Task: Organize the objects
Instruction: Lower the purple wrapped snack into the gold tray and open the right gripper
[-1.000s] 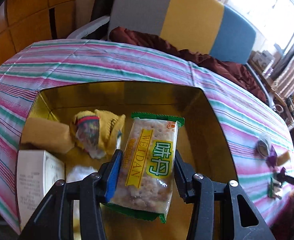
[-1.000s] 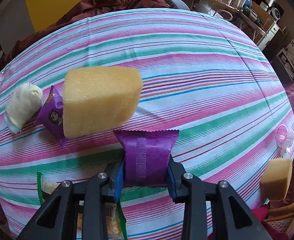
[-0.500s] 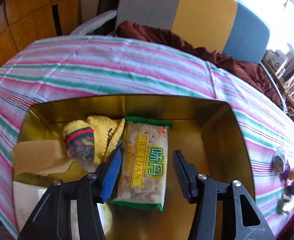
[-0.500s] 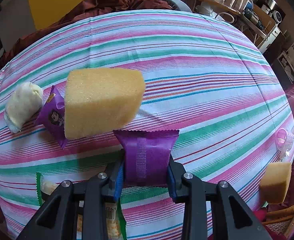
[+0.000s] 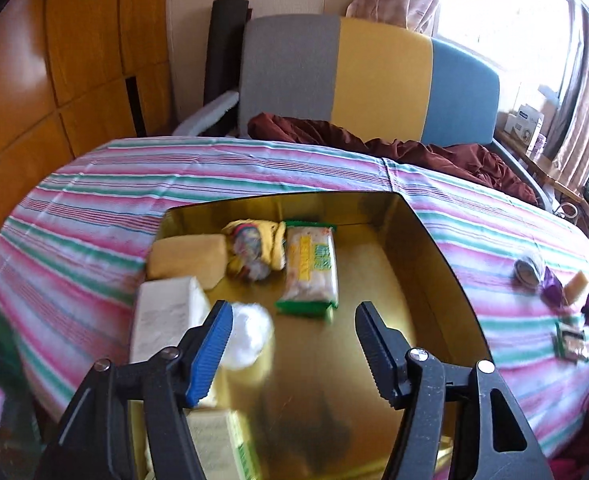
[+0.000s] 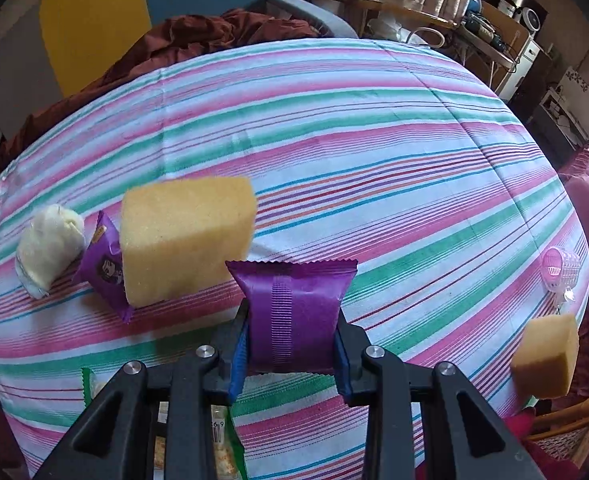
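With the cracker pack (image 5: 309,270) lying in the gold box (image 5: 422,240) and the left gripper (image 5: 290,344) spread empty above it, the right gripper (image 6: 292,354), clamped on a purple packet (image 6: 292,312), probably boxes it next

Left gripper (image 5: 290,344) gapes wide above the gold box (image 5: 434,264); cracker packet (image 5: 309,269) lies flat inside at twelve o'clock.

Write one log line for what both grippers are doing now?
left gripper: open above gold box | cracker packet: in box | right gripper: holding purple packet
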Motion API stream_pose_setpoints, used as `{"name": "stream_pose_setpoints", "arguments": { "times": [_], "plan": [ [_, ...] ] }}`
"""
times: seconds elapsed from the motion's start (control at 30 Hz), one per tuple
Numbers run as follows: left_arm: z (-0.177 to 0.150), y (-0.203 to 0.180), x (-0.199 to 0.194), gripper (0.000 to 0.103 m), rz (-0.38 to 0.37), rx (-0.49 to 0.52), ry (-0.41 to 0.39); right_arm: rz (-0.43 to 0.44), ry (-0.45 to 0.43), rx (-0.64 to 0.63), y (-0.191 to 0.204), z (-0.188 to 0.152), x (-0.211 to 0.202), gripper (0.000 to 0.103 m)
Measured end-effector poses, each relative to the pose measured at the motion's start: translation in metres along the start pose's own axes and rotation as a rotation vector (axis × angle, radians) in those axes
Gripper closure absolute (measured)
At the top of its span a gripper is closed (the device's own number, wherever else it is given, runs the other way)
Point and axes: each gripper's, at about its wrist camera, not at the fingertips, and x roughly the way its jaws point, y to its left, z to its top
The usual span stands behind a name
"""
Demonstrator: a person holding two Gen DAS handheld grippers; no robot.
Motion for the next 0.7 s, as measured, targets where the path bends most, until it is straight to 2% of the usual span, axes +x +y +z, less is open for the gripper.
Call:
{"name": "stream_pose_setpoints", "arguments": {
  "times": [0.07,0.1,0.17,0.3,0.43,0.53,0.7],
  "plan": [
    [-0.006,0.005,-0.009,0.038,0.008,-0.005,-0.015,0.024,-0.048,0.016,-0.012,0.024,-0.001,0.069],
    [-0.008,0.008,-0.013,0.038,0.014,-0.009,-0.020,0.036,-0.070,0.020,-0.008,0.007,-0.006,0.069],
    [-0.013,0.012,-0.020,0.038,0.016,-0.012,-0.021,0.066,-0.101,0.017,0.014,-0.003,-0.016,0.069],
    [-0.022,0.019,-0.030,0.038,0.037,-0.007,-0.044,0.123,-0.153,-0.045,0.046,-0.007,-0.037,0.069],
    [-0.028,0.025,-0.034,0.038,0.031,-0.028,-0.042,0.222,-0.201,-0.156,0.098,-0.016,-0.077,0.069],
    [-0.032,0.030,-0.037,0.038,0.028,-0.041,-0.043,0.307,-0.212,-0.252,0.146,-0.019,-0.086,0.069],
    [-0.035,0.036,-0.043,0.037,0.033,-0.048,-0.054,0.464,-0.178,-0.432,0.233,-0.040,-0.101,0.069]
  ]
}}
